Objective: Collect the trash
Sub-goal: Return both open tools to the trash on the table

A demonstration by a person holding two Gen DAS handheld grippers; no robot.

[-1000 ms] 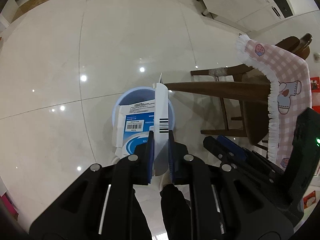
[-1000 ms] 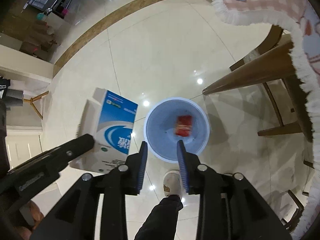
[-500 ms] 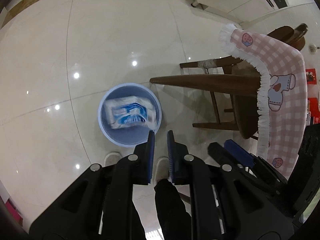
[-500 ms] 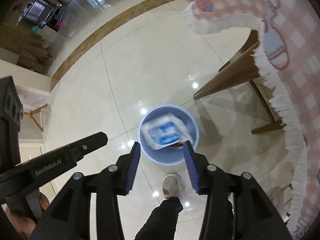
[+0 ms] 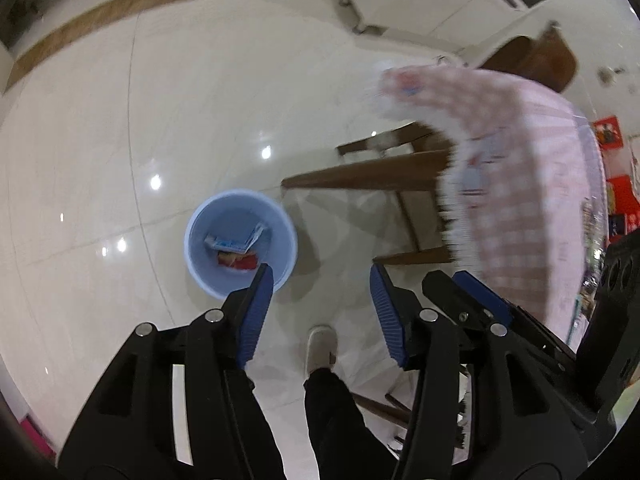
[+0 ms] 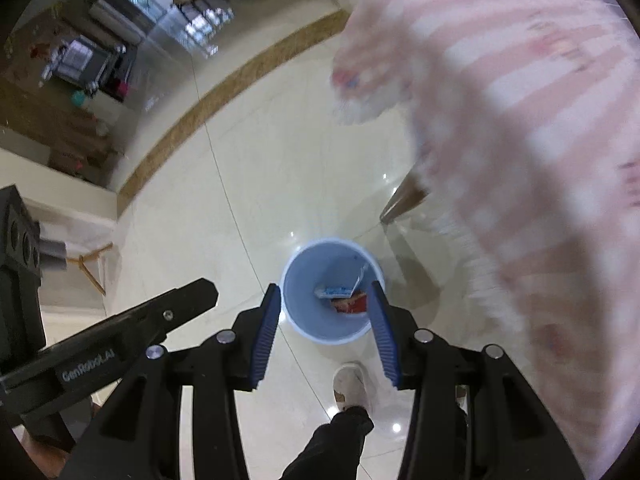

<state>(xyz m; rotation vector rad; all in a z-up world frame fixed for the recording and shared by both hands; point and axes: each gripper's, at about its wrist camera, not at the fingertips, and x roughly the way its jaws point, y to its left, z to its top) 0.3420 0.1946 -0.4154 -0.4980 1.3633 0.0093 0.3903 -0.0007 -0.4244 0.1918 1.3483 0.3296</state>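
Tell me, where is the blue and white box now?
The blue and white box lies inside the light blue bin on the floor, resting on a red packet, left of the table leg.

- Left gripper (image 5: 322,292): points steeply down, black frame filling the lower part of its own view. Blue-padded jaws stand wide apart, having just been opening; nothing between them.
- Right gripper (image 6: 324,304): also aimed steeply down, jaws parted, nothing gripped between the blue pads.
- Left gripper shows again at lower left of the right wrist view, beside the right one.
- Person's dark trouser leg (image 5: 332,412) and pale shoe (image 5: 320,346) at bottom centre.
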